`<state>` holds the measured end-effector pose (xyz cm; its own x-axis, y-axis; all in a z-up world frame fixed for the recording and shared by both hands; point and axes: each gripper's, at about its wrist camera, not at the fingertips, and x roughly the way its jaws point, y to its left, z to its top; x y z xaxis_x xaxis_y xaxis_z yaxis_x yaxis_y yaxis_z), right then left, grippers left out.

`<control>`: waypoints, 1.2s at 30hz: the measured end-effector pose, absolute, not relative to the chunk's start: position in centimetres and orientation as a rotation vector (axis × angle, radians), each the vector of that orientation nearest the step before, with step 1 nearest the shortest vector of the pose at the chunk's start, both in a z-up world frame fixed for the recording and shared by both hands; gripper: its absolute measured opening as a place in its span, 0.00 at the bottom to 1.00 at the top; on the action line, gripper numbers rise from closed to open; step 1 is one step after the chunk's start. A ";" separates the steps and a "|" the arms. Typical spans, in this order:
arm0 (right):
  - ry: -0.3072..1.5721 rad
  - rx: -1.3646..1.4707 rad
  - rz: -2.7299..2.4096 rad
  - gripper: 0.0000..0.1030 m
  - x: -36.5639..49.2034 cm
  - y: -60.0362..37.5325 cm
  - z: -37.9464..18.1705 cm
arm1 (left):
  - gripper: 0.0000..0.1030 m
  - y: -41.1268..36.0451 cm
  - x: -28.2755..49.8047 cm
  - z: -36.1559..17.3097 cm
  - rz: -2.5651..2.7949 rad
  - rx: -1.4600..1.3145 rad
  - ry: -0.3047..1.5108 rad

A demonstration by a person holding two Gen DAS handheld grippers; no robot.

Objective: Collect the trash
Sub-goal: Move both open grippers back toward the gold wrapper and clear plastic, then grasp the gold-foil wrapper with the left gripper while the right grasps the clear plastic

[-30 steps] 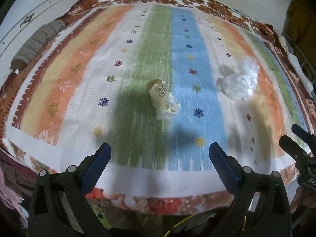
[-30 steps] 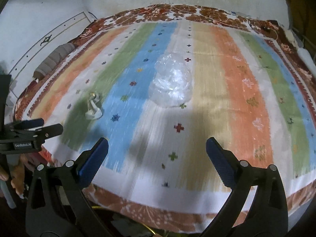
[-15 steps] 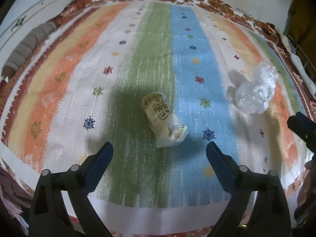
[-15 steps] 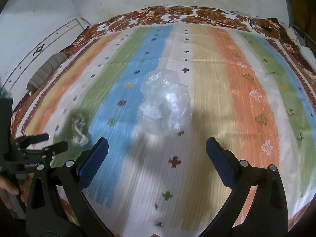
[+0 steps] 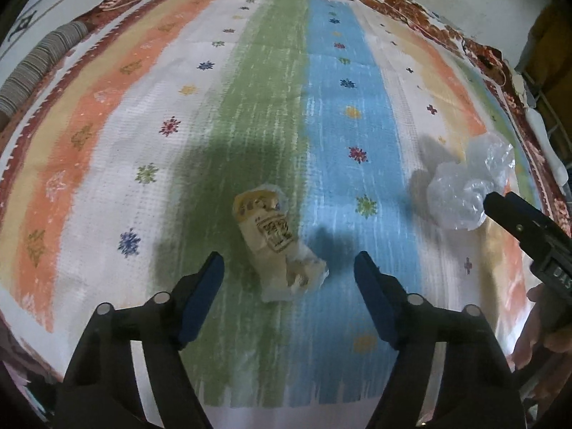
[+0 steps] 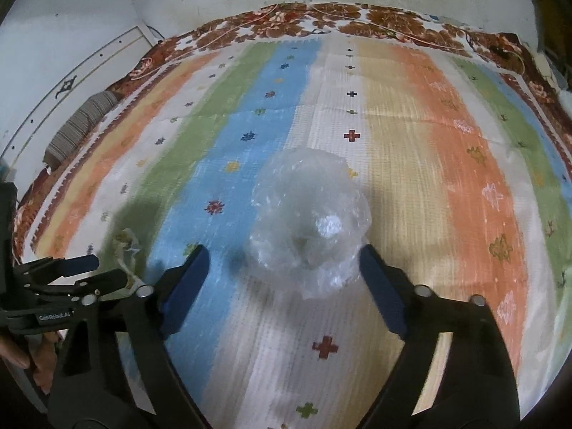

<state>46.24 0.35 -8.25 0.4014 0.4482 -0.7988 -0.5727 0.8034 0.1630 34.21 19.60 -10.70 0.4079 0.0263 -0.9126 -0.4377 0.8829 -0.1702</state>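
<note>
on the striped bedspread (image 6: 464, 186), the right hand-held gripper (image 6: 282, 268) was closing, still wide, around a crumpled clear plastic bag (image 6: 307, 221); the left hand-held gripper (image 5: 289, 270) was closing, unpressed, around a crumpled cream wrapper (image 5: 275, 239).

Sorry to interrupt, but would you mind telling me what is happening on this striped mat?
A person is collecting trash with two tools. The left hand-held gripper is closing around a crumpled yellow wrapper on the green stripe, its pads not yet touching. The right hand-held gripper is closing around a ball of clear plastic. Both pieces lie on the mat, neither lifted.
</note>
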 end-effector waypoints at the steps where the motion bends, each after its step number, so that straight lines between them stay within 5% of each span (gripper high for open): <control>1: 0.969 -0.141 0.647 0.73 46.5 0.4 -8.5 | 0.65 19.8 34.4 -11.0 0.302 -0.432 1.120; 3: 1.000 -0.121 0.641 0.69 47.2 0.2 -9.1 | 0.52 19.9 34.7 -11.4 0.298 -0.442 1.130; 6: 1.015 -0.162 0.611 0.49 47.3 0.4 -9.8 | 0.23 19.1 34.9 -11.8 0.258 -0.376 1.130; 9: 1.010 -0.169 0.641 0.42 46.8 0.6 -9.7 | 0.07 18.2 34.8 -11.8 0.241 -0.282 1.141; 36: 0.956 -0.151 0.696 0.36 36.5 -5.6 -2.1 | 0.03 13.8 28.1 -1.5 0.096 -0.435 0.967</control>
